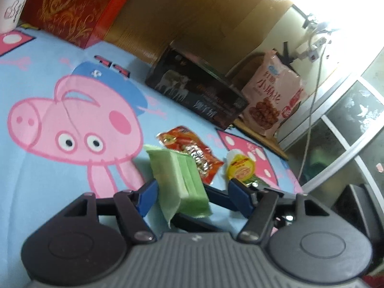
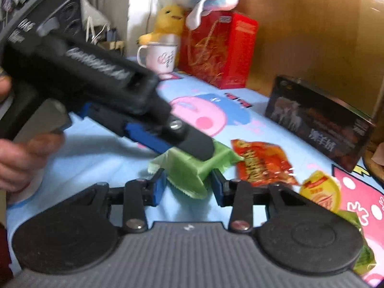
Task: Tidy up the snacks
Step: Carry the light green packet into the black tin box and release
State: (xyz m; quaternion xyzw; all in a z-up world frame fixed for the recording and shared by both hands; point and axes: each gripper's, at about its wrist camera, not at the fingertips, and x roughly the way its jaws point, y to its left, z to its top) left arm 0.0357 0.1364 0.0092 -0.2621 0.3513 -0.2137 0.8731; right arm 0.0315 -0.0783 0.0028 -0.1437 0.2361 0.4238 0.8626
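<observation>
Left gripper (image 1: 192, 192) half open around green wafer pack (image 1: 178, 180); one blue finger (image 1: 148, 196) touching the pack's side, the other finger standing off, so no firm clamp visible. From right wrist view, left gripper (image 2: 192, 153) pressing down on top of same green pack (image 2: 192, 168). Right gripper (image 2: 188, 187) also partly open, straddling the pack's near end, nothing pinched yet as far as visible.

Pack lying on the cartoon-pig bed sheet (image 1: 48, 172), mid-bed. Just beyond it: red snack bag (image 1: 192, 153), touching or overlapping the green pack's far end. Beside that, yellow-lidded cup (image 1: 240, 168), apart from both. Farther back along the headboard edge: black box (image 1: 196, 91), pink snack bag (image 1: 271, 96), red gift box (image 1: 72, 7), white mug (image 2: 160, 56) with plush toys (image 2: 192, 4) behind.

Step in hand, by the look: securing the green pack, both grippers converging on it. Next move likely needs one gripper to close fully and the other to clear out, then lift without dragging the red bag along. Destination not evident.
</observation>
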